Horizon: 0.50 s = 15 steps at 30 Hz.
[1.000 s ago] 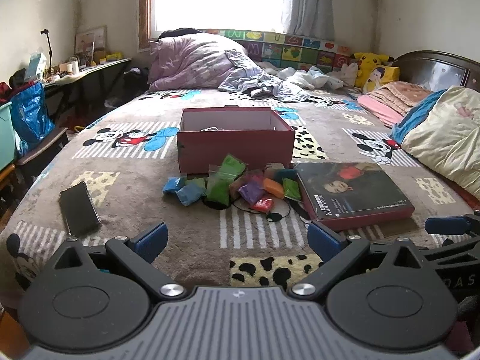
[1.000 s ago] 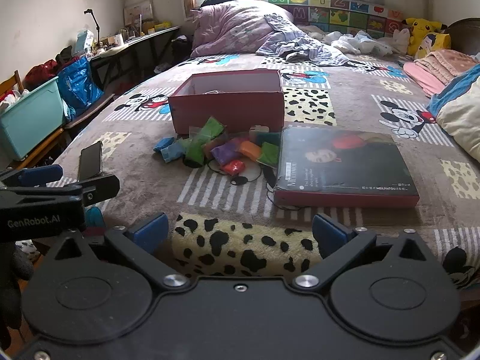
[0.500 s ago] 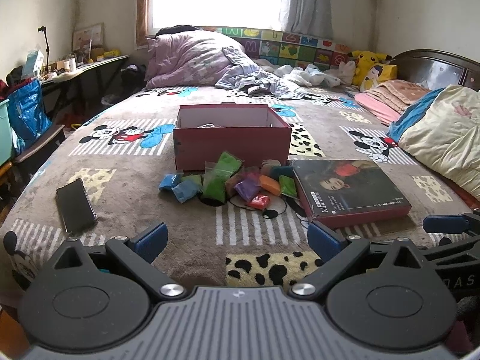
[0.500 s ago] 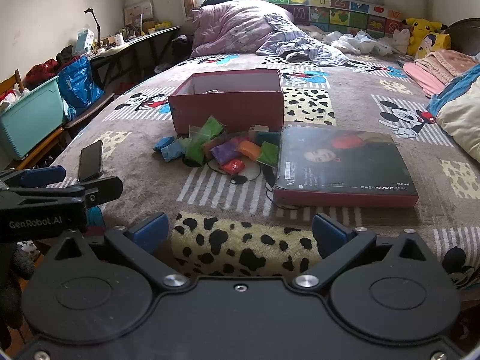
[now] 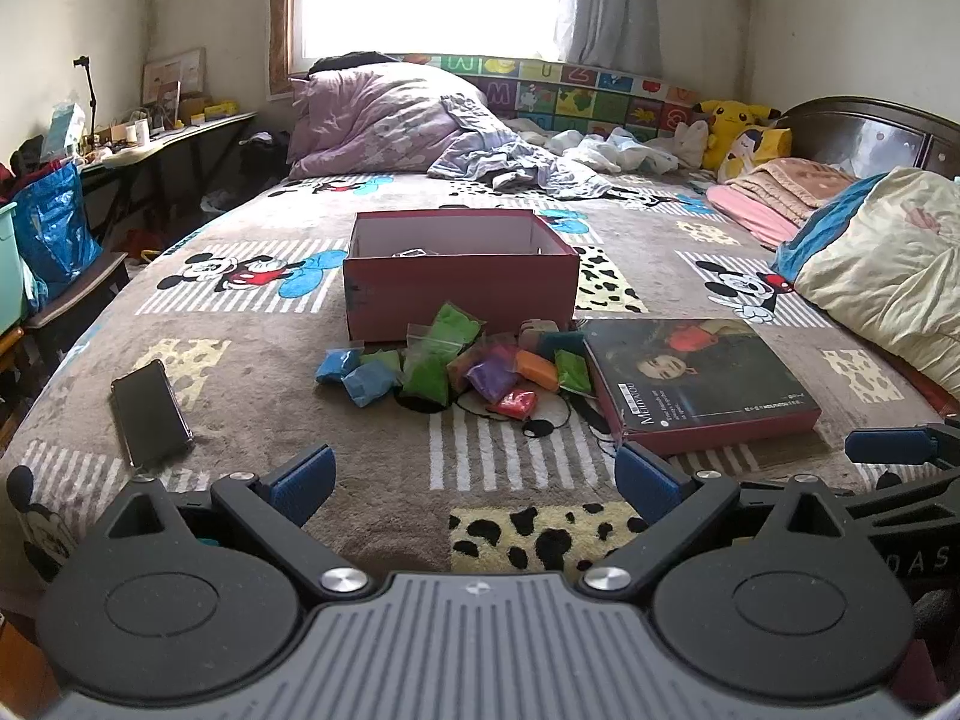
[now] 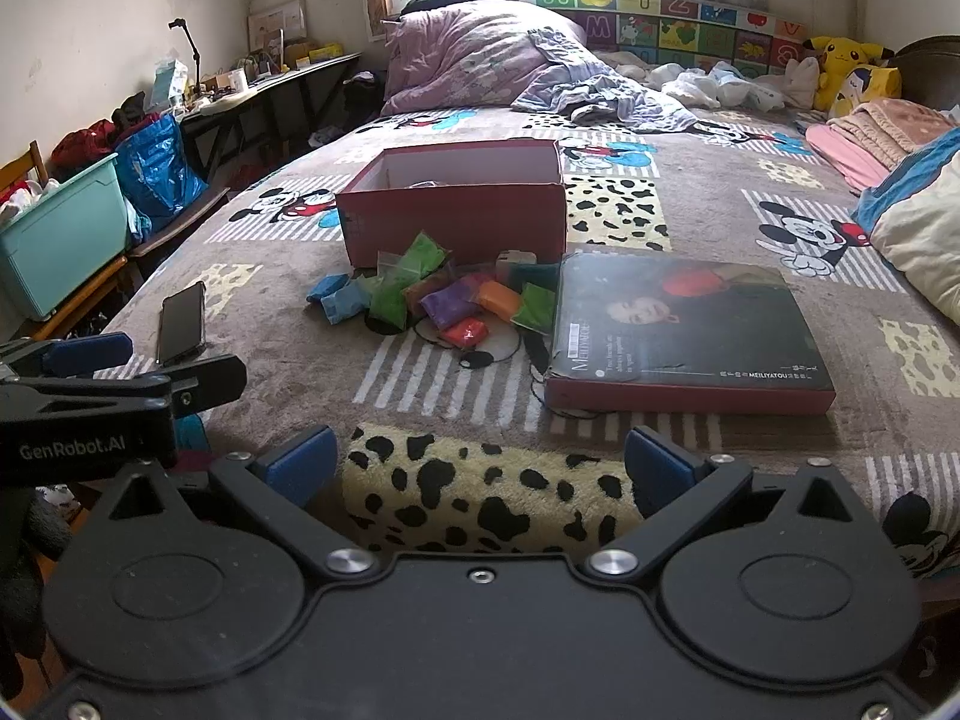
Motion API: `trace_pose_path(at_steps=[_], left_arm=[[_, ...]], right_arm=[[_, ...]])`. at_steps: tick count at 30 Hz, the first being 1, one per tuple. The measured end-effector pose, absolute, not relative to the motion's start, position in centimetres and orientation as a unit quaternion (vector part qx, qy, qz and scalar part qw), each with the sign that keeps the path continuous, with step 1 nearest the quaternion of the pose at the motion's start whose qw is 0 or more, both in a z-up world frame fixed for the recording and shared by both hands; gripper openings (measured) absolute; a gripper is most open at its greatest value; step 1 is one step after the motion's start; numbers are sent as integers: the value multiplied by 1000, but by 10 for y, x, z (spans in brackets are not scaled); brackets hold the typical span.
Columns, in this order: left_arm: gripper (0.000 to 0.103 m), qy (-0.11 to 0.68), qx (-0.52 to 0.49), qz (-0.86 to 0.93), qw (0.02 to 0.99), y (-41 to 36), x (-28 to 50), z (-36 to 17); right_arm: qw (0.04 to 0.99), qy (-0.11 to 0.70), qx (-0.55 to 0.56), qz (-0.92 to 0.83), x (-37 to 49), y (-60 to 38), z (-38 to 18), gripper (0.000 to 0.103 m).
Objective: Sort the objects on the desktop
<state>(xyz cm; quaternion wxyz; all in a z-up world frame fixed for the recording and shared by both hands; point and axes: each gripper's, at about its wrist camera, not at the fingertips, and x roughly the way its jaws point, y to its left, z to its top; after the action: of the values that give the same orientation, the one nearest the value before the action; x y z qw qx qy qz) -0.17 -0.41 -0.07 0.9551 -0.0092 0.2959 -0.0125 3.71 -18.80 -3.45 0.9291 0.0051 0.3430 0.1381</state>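
An open red box (image 5: 461, 285) (image 6: 456, 213) stands mid-bed. In front of it lies a pile of small coloured bags (image 5: 456, 363) (image 6: 438, 297), green, blue, purple, orange and red, with a thin black cord under them. The box lid with a portrait (image 5: 699, 381) (image 6: 684, 327) lies to the right of the pile. A black phone (image 5: 150, 414) (image 6: 181, 330) lies to the left. My left gripper (image 5: 477, 480) and right gripper (image 6: 480, 462) are both open and empty, near the bed's front edge, well short of the pile.
Pillows, quilts and plush toys (image 5: 741, 129) crowd the far and right sides of the bed. A cluttered desk (image 6: 270, 84), a blue bag (image 6: 159, 177) and a teal bin (image 6: 60, 240) stand left of the bed. The left gripper shows in the right wrist view (image 6: 90, 396).
The left wrist view has tilted up a little and the scene sits slightly lower and nearer. The right gripper has barely moved. Both stay open.
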Motion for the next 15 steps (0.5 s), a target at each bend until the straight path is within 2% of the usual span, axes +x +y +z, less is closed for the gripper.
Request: trace_pose_path(at_steps=[15], left_arm=[[100, 298, -8, -12, 954, -6, 0, -3]], right_arm=[[929, 343, 5, 139, 37, -187, -36, 102]])
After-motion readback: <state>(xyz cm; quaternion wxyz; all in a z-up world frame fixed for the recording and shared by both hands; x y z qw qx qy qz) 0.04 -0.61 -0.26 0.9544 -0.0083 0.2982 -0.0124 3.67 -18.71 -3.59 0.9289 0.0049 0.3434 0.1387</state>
